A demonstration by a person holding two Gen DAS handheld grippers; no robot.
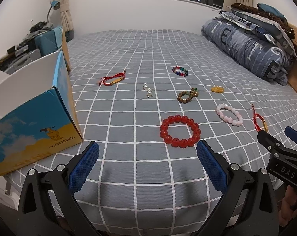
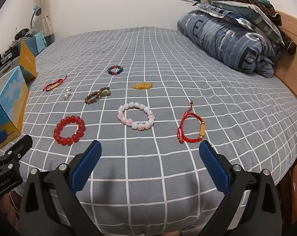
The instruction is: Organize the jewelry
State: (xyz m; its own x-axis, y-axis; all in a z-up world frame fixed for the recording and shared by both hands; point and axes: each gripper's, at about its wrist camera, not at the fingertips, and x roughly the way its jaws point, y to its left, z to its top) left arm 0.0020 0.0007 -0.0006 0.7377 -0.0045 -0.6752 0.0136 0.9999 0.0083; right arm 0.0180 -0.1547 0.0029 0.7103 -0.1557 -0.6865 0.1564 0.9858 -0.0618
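Eight pieces of jewelry lie loose on the grey checked bedsheet (image 2: 168,59), none gathered yet: red bead bracelet (image 1: 180,131) nearest the foot edge; pink bead bracelet (image 2: 136,116) toward the middle; red cord bracelet with gold tube (image 2: 190,126) toward the headboard side; brown wooden bead bracelet (image 2: 97,96), yellow amber piece (image 2: 142,85) and pearl strand (image 1: 147,90) in mid-bed; multicolour bead bracelet (image 2: 115,70) farthest in; second red cord bracelet (image 1: 113,79) toward the box side. All lie apart from one another. Open blue camel-print box (image 1: 38,125) stands at the bed's left edge; its inside is not visible, so whether it holds anything cannot be told. Judgement: task at its start, every visible piece left to move, box the likely destination. Left gripper (image 1: 147,164) hovers over the foot edge just short of the red bead bracelet, jaws spread wide, empty. Right gripper (image 2: 150,165) likewise wide and empty, just short of the gold-tube cord bracelet.
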